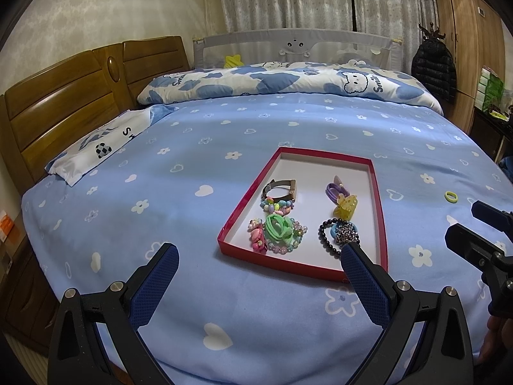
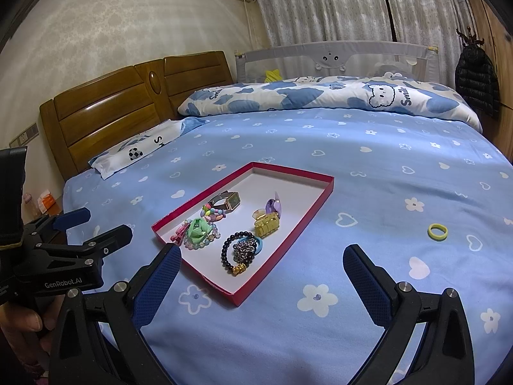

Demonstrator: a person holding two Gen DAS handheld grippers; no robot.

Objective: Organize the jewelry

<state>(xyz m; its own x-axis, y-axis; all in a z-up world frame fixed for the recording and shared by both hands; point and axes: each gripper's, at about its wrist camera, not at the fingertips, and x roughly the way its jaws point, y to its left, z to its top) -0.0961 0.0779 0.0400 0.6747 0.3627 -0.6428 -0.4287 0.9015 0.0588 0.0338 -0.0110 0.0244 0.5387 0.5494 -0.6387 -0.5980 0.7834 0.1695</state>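
Blue flowered bedding [image 2: 368, 166] covers the bed, with a wooden headboard [image 2: 105, 118] far left and a rolled quilt [image 2: 320, 96] along the far side. At the near left, the left gripper [image 1: 258, 263] hovers with its jaws wide and empty, short of the red tray [image 1: 239, 211]. That tray lies mid-bed and holds a watch [image 2: 226, 200], beaded bracelets [image 2: 235, 250], a green scrunchie [image 2: 198, 229], a yellow claw clip [image 2: 266, 223] and purple ties [image 2: 272, 207]. Right of it, the right gripper [image 2: 261, 271] is also spread wide, holding nothing. Further right, a yellow-green hair ring [image 2: 437, 231] lies alone on the sheet, well apart from the tray. Judged the last stray piece, it wants the right gripper lowered over one side of the loop, pinching the band, not the soft sheet beneath, then carried into the tray's bare far end.
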